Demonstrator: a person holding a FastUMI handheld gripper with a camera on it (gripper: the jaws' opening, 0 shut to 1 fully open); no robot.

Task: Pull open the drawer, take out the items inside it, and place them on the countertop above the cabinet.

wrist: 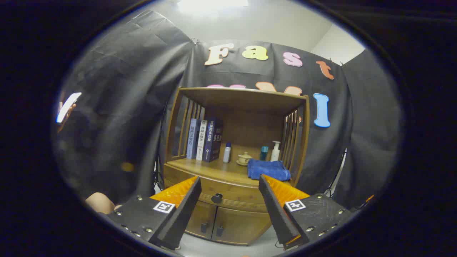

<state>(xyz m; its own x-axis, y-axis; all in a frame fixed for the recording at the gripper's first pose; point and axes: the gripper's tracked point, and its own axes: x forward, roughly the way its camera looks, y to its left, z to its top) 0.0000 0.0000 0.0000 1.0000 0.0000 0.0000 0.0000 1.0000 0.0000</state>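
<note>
A wooden cabinet point(234, 167) is standing well beyond the fingers, backed against the black cloth wall point(121, 107), its open shelf section with slatted sides rising above the countertop point(210, 169). Below the countertop, the drawer point(217, 194) is sitting fully closed, its front showing in the gap between the two fingers, and its dark round knob point(216, 197) is lying almost midway between them but far ahead of the tips. Under the drawer, two cabinet doors point(221, 223) are sitting shut, each carrying a small dark handle. The gripper point(230, 185) is hovering in open air with its fingers spread wide apart, holding nothing and touching nothing. On the countertop, just above the right finger, a folded blue towel point(268, 169) is lying near the front edge. Above the left finger, three books point(204, 140) are standing upright against the slatted side. Between the books and the towel, farther back, a small white bottle with a blue cap point(227, 152) is standing beside a little lidded teacup on a saucer point(244, 159). Behind the towel, a white pump bottle point(275, 151) is standing next to a smaller teal bottle point(264, 152). Far off beyond the left finger, a hand is holding up a phone point(68, 107), and a bit of a person's bare limb point(100, 203) is showing just beside that finger's base.
</note>
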